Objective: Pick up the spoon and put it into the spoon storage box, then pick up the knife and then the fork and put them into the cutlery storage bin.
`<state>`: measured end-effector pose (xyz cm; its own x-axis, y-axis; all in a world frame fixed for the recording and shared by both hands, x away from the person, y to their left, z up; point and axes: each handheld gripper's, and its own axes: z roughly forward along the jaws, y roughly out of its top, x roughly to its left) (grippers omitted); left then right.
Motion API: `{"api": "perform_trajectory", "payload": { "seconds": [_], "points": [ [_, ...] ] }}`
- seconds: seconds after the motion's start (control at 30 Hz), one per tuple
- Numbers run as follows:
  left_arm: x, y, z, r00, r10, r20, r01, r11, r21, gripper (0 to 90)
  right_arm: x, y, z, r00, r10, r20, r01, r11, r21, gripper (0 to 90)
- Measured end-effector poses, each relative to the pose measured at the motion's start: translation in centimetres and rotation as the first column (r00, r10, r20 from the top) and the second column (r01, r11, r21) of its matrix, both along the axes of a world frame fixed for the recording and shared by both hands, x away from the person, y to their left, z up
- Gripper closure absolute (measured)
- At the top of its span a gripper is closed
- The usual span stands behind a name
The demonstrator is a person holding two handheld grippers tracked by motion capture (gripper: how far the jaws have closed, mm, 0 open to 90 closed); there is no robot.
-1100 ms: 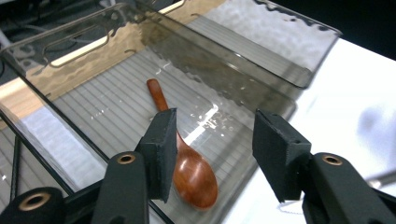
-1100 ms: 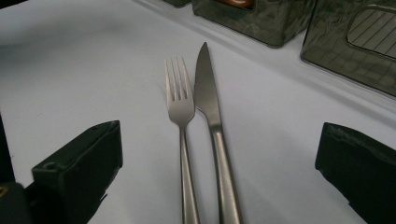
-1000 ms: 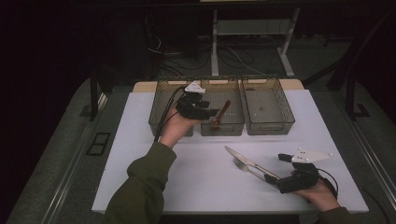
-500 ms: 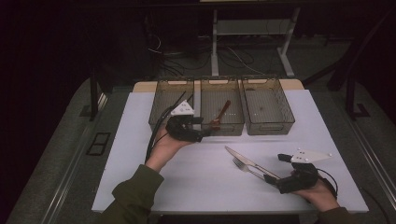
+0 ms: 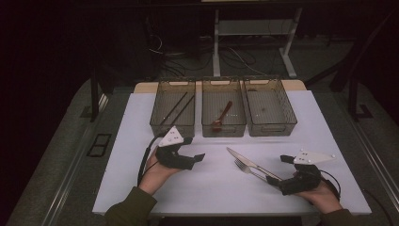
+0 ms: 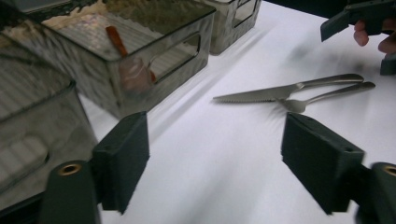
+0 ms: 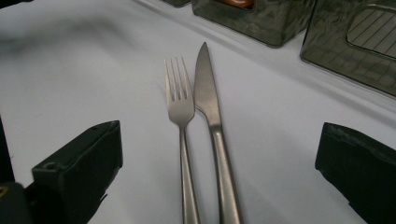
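A steel fork and knife lie side by side on the white table, right of centre. Their handles run between the wide-apart jaws of my right gripper, which stands open without touching them; the fork and knife point away from it. My left gripper hovers low over the table's near left, open, and its jaws have just been opening with nothing between them. A wooden spoon lies in the middle bin.
Three clear bins stand in a row at the back: the left bin holds dark chopsticks, and the right bin looks bare. Beyond the table are cables and a white stand on the dark floor.
The left hand came back from over the middle bin and sank toward the table's near left, with its jaws spreading wider. The right hand and the cutlery stayed put.
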<state>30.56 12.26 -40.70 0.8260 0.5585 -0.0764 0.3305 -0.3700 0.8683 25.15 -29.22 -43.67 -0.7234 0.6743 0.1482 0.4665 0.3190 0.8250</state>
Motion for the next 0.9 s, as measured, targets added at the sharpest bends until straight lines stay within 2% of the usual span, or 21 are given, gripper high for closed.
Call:
{"api": "perform_trajectory", "payload": {
  "seconds": [0.2,0.4,0.5,0.6,0.7,0.9],
  "points": [
    [-1.3,1.6,-1.0,0.9988,0.035,0.033,-0.034,0.9991,-0.024,10.8,0.0,-0.1,0.0,1.0000,-0.001,0.003,0.001,1.000,0.001,0.2],
    [-2.2,2.8,-1.7,0.9998,0.017,0.007,-0.017,0.9996,-0.021,0.3,0.0,-0.1,0.1,1.0000,0.000,-0.002,0.000,1.000,-0.005,0.2],
    [-2.7,3.2,-1.9,0.9999,0.014,-0.002,-0.014,0.9996,-0.023,0.0,0.1,-0.2,0.2,1.0000,-0.005,-0.004,0.005,1.000,-0.009,0.2],
    [-3.0,3.3,-2.3,0.9994,0.004,-0.034,-0.005,0.9996,-0.026,0.0,0.1,-0.3,0.5,0.9999,-0.001,-0.011,0.001,1.000,-0.010,0.2],
    [-3.3,3.2,-2.8,0.9987,0.000,-0.051,0.000,1.0000,-0.001,0.0,0.1,-0.3,0.8,0.9999,0.007,-0.016,-0.007,1.000,-0.022,0.2],
    [-3.3,3.1,-3.1,0.9989,-0.016,-0.045,0.017,0.9997,0.019,0.0,0.6,-0.2,1.4,0.9993,0.007,-0.037,-0.009,0.999,-0.038,0.2]
  ]
}}
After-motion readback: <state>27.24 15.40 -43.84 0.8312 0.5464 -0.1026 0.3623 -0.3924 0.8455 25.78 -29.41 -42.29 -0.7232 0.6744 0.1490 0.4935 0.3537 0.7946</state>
